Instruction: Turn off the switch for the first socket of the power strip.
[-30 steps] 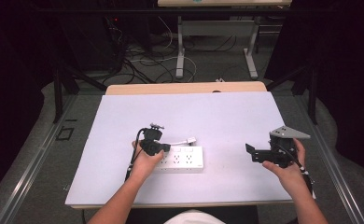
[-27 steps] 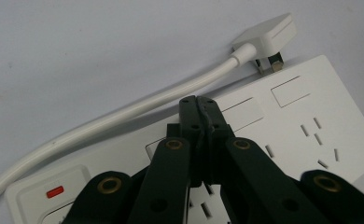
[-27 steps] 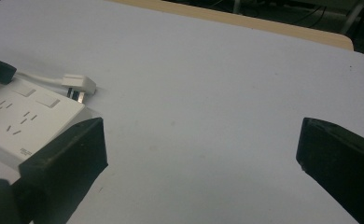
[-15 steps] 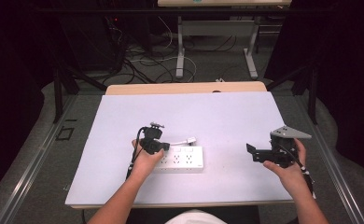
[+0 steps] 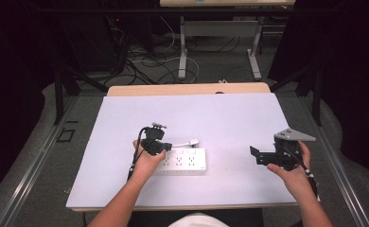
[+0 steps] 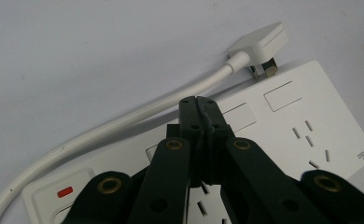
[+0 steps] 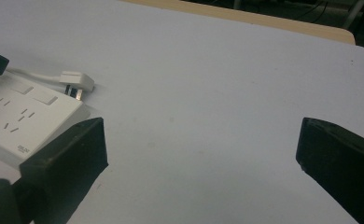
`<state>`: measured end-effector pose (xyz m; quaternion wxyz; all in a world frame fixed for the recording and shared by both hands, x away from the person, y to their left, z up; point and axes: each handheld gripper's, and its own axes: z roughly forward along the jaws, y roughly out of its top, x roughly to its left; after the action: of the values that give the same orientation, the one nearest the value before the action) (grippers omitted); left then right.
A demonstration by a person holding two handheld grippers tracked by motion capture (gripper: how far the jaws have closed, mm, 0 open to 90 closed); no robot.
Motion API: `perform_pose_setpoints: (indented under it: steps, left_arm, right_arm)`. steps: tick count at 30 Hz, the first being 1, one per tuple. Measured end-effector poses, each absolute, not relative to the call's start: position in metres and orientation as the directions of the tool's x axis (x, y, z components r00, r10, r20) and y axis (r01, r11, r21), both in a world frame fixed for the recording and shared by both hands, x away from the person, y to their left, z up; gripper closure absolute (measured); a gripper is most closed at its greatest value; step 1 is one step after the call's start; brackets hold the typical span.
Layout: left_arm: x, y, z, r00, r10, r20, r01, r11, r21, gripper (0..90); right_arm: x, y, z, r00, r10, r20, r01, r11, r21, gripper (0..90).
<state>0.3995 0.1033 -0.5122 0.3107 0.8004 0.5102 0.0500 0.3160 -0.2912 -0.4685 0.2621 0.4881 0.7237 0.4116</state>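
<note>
The left black two-jaw gripper (image 6: 199,105) has its jaws pressed together with nothing between them, tips poised over the top face of the white rectangular plastic power strip (image 6: 306,116). The left gripper view gives detail the high view cannot: a small red indicator (image 6: 65,191) on a switch at the strip's 8 o'clock end, flat blank rectangular cover panels, slotted three-pin sockets, and faint grey lettering at the 4 o'clock corner, too small to read. A smooth round white cord (image 6: 124,119) curves away from the strip's 8 o'clock end and up to a white angled plastic plug (image 6: 259,43) with bare metal prongs, lying on the table just beside the strip's 1 o'clock edge, not in any socket.

The high view places the left gripper (image 5: 155,142) in the person's left hand (image 5: 147,161) at the strip's 9 o'clock end, with the strip (image 5: 185,161) lying a little toward 7 o'clock from the centre of the matte white table sheet (image 5: 197,113). A bare strip of pale wood tabletop (image 5: 187,89) shows along the sheet's 12 o'clock edge.

The right black gripper (image 5: 260,157), carrying a grey three-cornered plate (image 5: 292,135), sits in the right hand (image 5: 294,168) at 3 o'clock from the strip, well apart from it. The right gripper view shows its blunt, blocky jaws spread wide (image 7: 201,154) with only bare white sheet between them, and the strip (image 7: 26,116) and plug (image 7: 76,83) off at 9 to 10 o'clock.
</note>
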Motion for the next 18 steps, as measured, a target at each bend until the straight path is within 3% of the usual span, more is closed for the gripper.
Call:
perform_pose_setpoints:
  steps: [12,18]
  left_arm:
    - [0.393,0.105,-0.504,0.5,0.837,-0.224,0.766,-0.306,0.565,89.9]
    - [0.39,0.104,-0.498,0.516,0.827,-0.223,0.755,-0.317,0.573,82.2]
  right_arm:
    - [0.317,-0.288,-0.467,-0.392,0.92,0.012,0.485,0.196,0.852,1.3]
    - [0.319,-0.287,-0.468,-0.403,0.915,0.016,0.491,0.201,0.848,1.3]
